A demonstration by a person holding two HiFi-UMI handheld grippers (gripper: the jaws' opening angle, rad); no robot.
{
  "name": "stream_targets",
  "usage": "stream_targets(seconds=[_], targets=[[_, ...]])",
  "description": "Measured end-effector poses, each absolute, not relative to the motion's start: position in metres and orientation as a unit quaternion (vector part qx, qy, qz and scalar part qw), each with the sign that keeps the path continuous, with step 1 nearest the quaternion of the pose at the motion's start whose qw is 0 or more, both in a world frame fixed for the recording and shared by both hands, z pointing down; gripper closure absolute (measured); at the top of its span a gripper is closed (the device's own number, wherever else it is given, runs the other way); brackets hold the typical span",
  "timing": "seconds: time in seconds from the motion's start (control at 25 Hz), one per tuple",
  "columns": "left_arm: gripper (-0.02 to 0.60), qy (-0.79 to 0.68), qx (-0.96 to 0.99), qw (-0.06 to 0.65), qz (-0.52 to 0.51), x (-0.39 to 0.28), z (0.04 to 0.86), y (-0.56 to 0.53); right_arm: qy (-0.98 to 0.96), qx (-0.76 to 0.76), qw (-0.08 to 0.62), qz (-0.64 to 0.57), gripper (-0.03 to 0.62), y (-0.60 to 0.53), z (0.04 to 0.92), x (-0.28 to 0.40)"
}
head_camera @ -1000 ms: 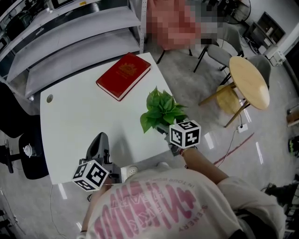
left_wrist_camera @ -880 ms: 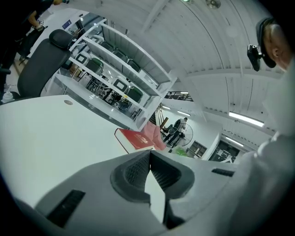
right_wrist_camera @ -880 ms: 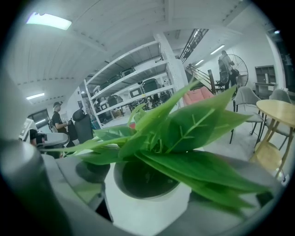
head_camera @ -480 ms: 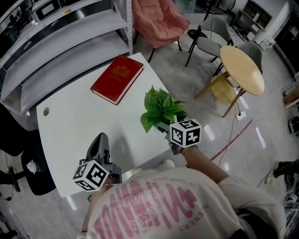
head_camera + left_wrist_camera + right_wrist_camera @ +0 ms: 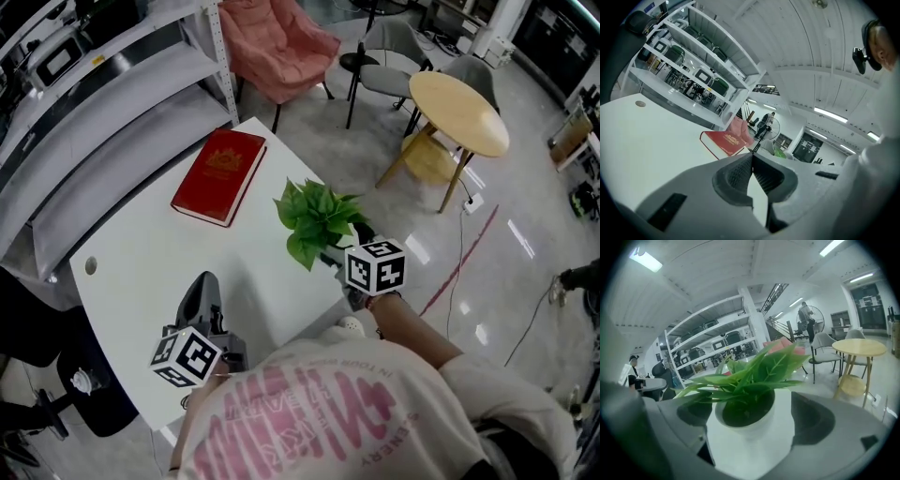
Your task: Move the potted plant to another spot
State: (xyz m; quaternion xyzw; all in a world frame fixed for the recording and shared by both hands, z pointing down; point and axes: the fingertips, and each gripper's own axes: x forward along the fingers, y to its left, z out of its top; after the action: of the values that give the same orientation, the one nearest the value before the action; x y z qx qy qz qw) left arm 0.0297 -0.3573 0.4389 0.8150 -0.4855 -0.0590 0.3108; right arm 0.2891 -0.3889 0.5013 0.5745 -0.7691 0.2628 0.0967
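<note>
Leftmost, the left gripper (image 5: 200, 283) hovers low over the white table (image 5: 131, 253) with its jaws pressed together on nothing. Further right a red book (image 5: 217, 175) lies flat. Right of it the plant (image 5: 314, 217) stands near the table's right edge, upright, long axis vertical, leaves fanning up and toward the book. The right gripper (image 5: 336, 255) has its jaws spread to either side of the white pot (image 5: 746, 412); a strip of table shows between the pot and one jaw, so it looks ungripped. Closing off-centre or up among the leaves would likely tip the pot or nudge it toward the nearby edge.
</note>
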Motion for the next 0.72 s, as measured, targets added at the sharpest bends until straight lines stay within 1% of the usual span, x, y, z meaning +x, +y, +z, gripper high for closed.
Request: stream_targets(seconds=[0.36, 0.6, 0.72], targets=[[0.578, -0.438, 0.838, 0.324, -0.046, 0.047, 0.448, -0.354, -0.737, 0.613, 0.076, 0.273, 0.068, -0.363, 0.501, 0.301], [0.578, -0.433, 0.838, 0.328, -0.047, 0.049, 0.45, -0.348, -0.737, 0.612, 0.074, 0.278, 0.068, -0.352, 0.501, 0.301], [0.578, -0.434, 0.839, 0.324, -0.05, 0.049, 0.447, -0.345, -0.741, 0.605, 0.059, 0.286, 0.069, -0.35, 0.5, 0.302]])
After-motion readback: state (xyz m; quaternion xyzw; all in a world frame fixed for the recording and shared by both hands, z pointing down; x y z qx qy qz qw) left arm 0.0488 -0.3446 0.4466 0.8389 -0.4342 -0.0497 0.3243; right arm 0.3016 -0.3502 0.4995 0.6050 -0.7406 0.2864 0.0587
